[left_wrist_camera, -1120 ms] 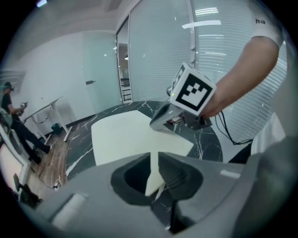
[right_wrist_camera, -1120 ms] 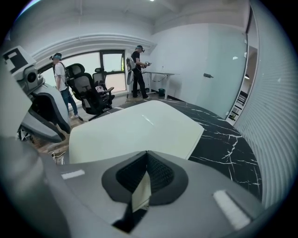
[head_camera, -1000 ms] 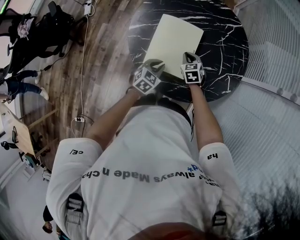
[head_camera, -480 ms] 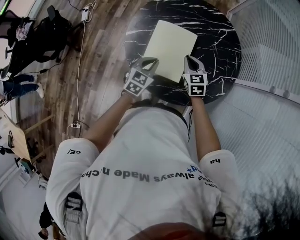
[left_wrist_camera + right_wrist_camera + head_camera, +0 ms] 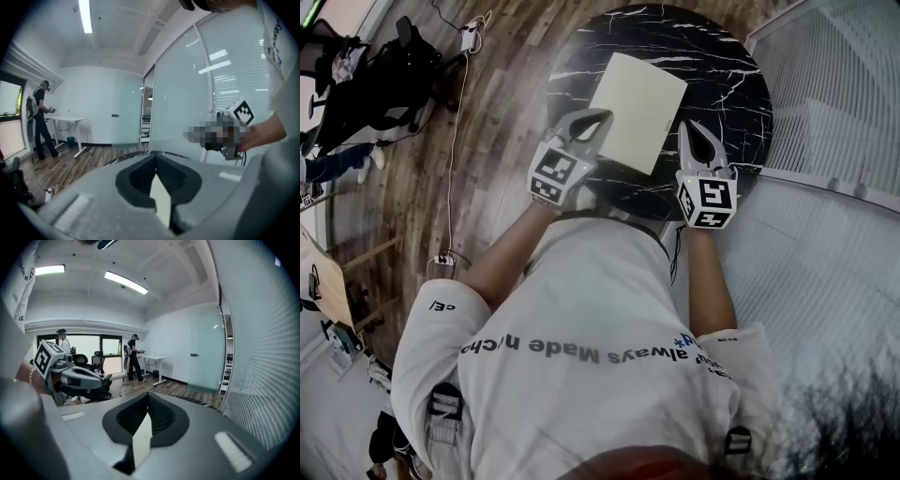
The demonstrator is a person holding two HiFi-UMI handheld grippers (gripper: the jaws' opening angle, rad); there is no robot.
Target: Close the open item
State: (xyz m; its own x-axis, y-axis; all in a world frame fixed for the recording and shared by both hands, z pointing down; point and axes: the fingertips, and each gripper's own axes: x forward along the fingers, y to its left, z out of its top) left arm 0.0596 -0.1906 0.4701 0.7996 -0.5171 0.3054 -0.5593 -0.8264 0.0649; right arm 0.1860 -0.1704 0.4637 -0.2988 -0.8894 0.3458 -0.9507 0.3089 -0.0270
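Observation:
A pale yellow folder [image 5: 637,108] lies flat and closed on the round black marble table [image 5: 727,66]. My left gripper [image 5: 600,116] hovers above the folder's near left corner, apart from it. Its jaws have just closed, and they meet at the tips with nothing between them [image 5: 156,155]. My right gripper [image 5: 692,127] is held above the table just right of the folder, also shut and empty [image 5: 149,395]. In each gripper view a pale sliver of the folder [image 5: 160,199] [image 5: 142,441] shows below through the gap behind the tips.
A glass wall with blinds [image 5: 834,112] curves round the table's right side. Wood floor [image 5: 497,103] lies to the left with a cable and power strip [image 5: 471,37]. Office chairs [image 5: 384,66], a white desk [image 5: 70,119] and people [image 5: 131,357] stand farther off.
Both grippers have lifted up from the folder's near edge and drawn back toward the person. The folder stays flat on the table.

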